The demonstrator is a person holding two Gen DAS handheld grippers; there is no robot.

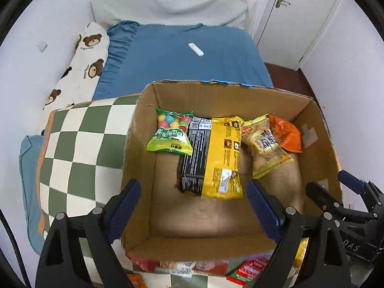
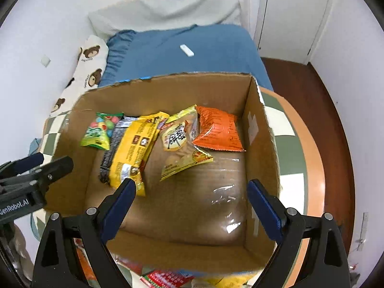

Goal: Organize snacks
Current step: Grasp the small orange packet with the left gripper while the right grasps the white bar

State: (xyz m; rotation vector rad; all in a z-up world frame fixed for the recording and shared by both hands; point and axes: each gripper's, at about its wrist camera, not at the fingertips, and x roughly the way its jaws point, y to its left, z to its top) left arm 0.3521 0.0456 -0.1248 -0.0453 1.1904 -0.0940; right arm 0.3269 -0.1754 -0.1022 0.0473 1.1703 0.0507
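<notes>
Both the left gripper and the right gripper stood wide open, empty, above the cardboard box. Snack packets lay mid-frame along its far wall.

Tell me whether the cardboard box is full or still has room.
Still has room. The cardboard box holds four snack packets lined along its far side, among them the orange packet; the near half of its floor is bare.

Open cardboard box holds four snack packs along its far side: green candy bag, yellow-black packet lying lengthwise, yellow biscuit bag, orange pouch. More red-printed snacks lie outside by the near wall.
</notes>
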